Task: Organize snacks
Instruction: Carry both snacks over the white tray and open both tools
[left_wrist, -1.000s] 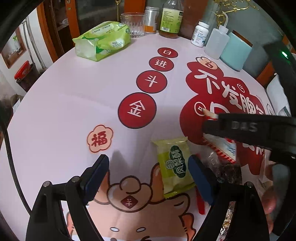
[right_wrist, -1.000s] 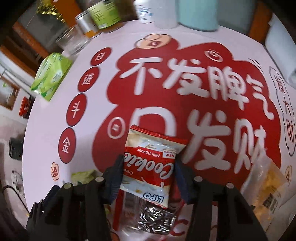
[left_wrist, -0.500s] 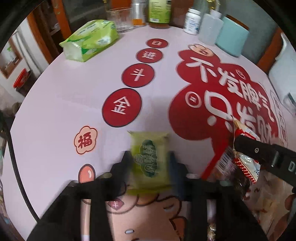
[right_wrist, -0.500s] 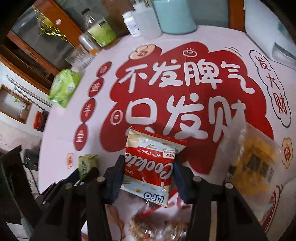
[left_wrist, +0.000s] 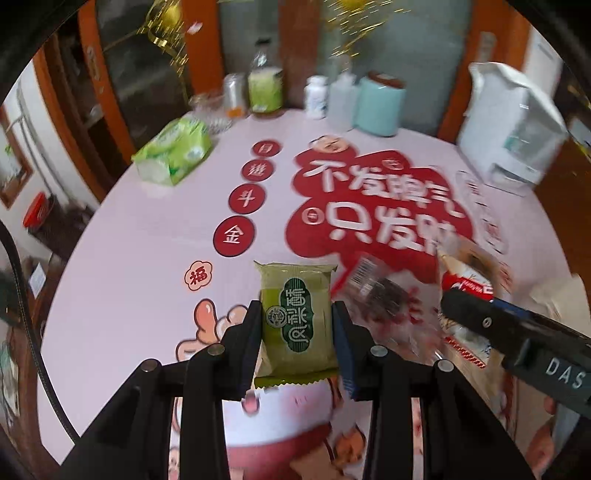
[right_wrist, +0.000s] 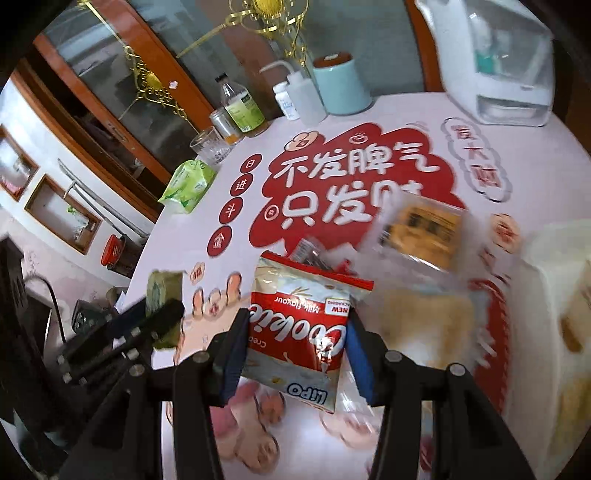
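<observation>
While the left tongs (left_wrist: 296, 325) clamp a green snack packet (left_wrist: 295, 317) above the desk (left_wrist: 147, 258), only the right view shows the right tongs (right_wrist: 295, 350) pinching the red cookie bag (right_wrist: 301, 328) whole, near a blurred yellow packet (right_wrist: 421, 229).

left wrist: close, angled down over table (left_wrist: 140, 280) | right wrist: same, from right | shared: red lettering (left_wrist: 373, 206), far bottles (right_wrist: 242, 107)
</observation>
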